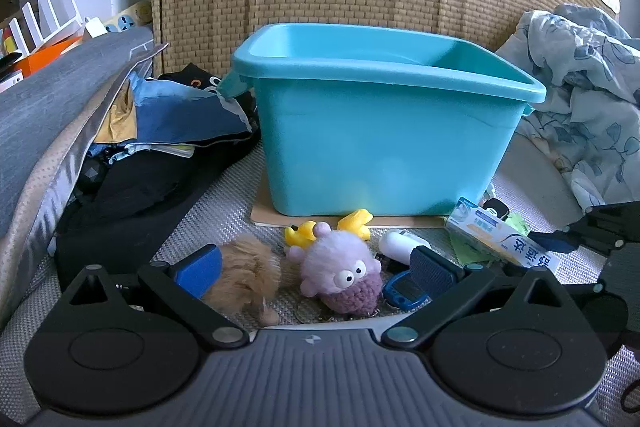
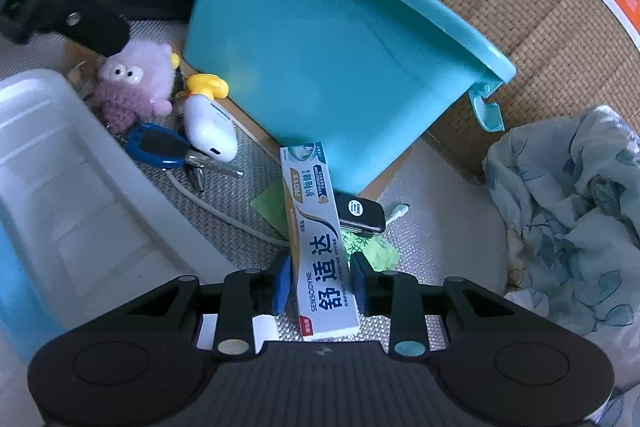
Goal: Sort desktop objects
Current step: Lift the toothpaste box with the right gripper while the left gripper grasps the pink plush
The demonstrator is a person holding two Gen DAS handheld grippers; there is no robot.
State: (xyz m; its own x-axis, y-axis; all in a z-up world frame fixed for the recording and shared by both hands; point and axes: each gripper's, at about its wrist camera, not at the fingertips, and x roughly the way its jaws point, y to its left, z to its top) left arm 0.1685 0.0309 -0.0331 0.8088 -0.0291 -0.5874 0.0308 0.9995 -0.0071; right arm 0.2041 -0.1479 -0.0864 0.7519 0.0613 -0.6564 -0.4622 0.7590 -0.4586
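Observation:
My right gripper (image 2: 320, 283) is shut on the near end of a white toothpaste box (image 2: 316, 227), which lies slanted against the teal bin (image 2: 320, 39). In the left wrist view the box (image 1: 500, 239) sits at the right, below the bin (image 1: 380, 139). My left gripper (image 1: 314, 269) stands wide open and low over the mat. A purple plush toy (image 1: 340, 279) and a brown fluffy toy (image 1: 248, 275) lie between its fingers, untouched. A yellow duck-like toy (image 1: 354, 221), a white case (image 1: 400, 245) and a blue key fob (image 1: 404, 293) lie close by.
A black USB stick (image 2: 360, 213), green paper (image 2: 272, 205) and a white cable (image 2: 224, 215) lie by the box. A white plastic container (image 2: 60, 167) stands at the left. Crumpled floral cloth (image 2: 568, 207) lies to the right, and piled dark clothes (image 1: 160, 155) left of the bin.

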